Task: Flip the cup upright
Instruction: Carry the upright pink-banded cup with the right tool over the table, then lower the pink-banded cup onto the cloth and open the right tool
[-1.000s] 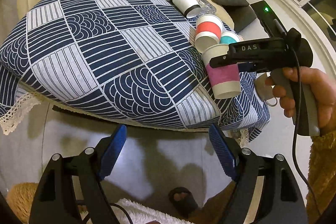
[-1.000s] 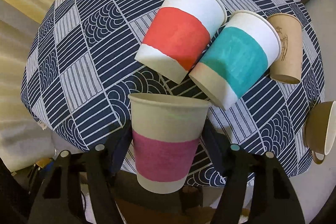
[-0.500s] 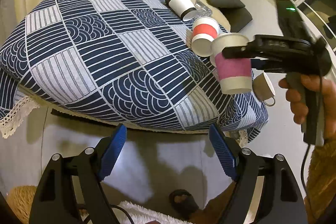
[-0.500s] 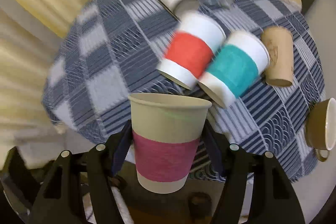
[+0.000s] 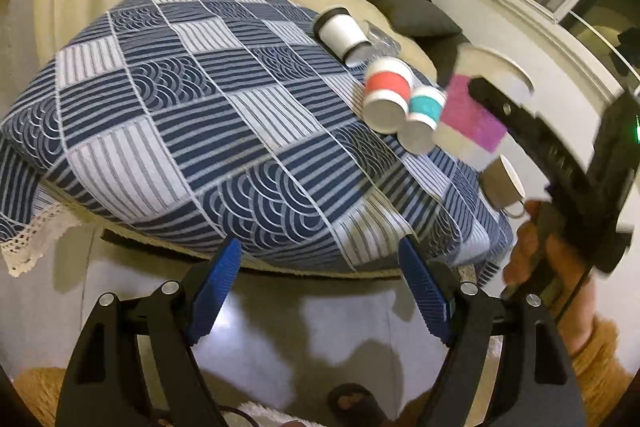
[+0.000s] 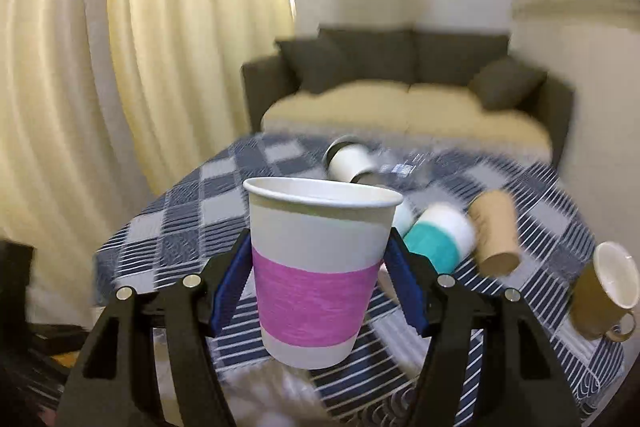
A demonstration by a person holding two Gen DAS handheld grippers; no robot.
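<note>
— Cup status? Where is it?

— I have the pink-banded paper cup clamped in my right gripper, one blue pad on each side of the band. On the right wrist view its mouth faces up and its base points down. It is off the table, hanging above the near edge of the blue patterned tablecloth.

— And from the other side?

— On the left wrist view the same cup looks tilted, rim toward the upper right, with the right gripper's black finger lying across it. My right hand shows below, wrapped round the handle. That part is smeared by motion blur.

— Left gripper?

— My left gripper is spread wide with nothing between its blue pads, low and short of the table's near edge.

— What else is on the cloth?

— A red-banded cup and a teal-banded cup lie on their sides, touching, bases toward me. Beyond them a white cup with black bands lies on its side, something clear just beside it that I cannot make out. A plain brown paper cup lies just beside the teal one, and a brown mug with a white inside is tipped over near the right edge. A dark sofa stands behind the table.
</note>
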